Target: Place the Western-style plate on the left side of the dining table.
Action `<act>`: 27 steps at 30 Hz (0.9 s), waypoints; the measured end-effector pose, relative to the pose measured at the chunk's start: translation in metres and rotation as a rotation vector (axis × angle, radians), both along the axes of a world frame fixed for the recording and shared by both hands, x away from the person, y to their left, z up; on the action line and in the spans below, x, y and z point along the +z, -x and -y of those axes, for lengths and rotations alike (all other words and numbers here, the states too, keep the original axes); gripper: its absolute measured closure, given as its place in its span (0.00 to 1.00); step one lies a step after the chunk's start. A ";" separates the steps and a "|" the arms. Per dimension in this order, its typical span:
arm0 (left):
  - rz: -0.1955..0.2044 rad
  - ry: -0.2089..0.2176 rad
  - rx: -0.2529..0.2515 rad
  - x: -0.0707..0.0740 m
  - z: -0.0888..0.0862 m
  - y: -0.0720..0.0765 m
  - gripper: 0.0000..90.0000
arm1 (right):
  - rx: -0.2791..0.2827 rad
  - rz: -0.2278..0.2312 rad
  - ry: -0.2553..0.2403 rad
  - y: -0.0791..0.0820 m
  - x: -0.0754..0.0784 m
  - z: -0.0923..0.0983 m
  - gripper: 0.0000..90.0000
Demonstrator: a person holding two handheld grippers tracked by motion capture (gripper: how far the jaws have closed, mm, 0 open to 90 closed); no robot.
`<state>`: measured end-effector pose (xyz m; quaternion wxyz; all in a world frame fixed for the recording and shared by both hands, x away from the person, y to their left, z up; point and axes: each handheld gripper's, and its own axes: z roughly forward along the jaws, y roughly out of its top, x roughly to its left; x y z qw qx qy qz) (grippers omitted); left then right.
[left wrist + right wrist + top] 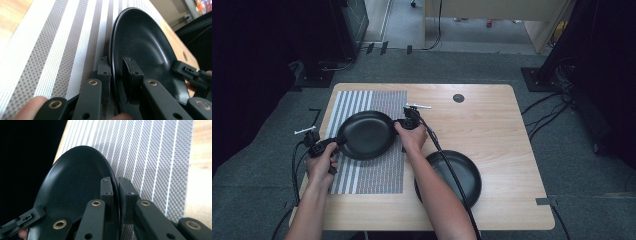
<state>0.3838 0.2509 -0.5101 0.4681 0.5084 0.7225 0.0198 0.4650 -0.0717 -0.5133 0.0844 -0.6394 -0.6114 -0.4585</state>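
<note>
both hand-held grippers pinch one black plate (pixel 365 135) by opposite edges: the left hand-held gripper (pixel 328 144) clamps its near-left rim, the right hand-held gripper (pixel 403 123) its far-right rim, each with one jaw over the inner face and one under the outer. the plate sits over the striped mat (pixel 372 175) on the left half of the desk (pixel 492 130); whether it is lifted or just touching the mat, i cannot tell. the step looks like a two-handed carry or set-down. to do it well, keep both pinches even, move the hands together so the rim does not twist out, and hold it level. a round plate has no real long axis; its hollow faces up, and the line between the grips runs from near-left to far-right. a second plate (pixel 462 172) rests near the right forearm, so that arm should stay clear of it.
</note>
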 end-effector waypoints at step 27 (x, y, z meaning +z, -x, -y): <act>0.002 -0.003 -0.018 -0.007 -0.005 -0.017 0.80 | -0.013 0.054 0.057 -0.009 -0.004 -0.009 0.88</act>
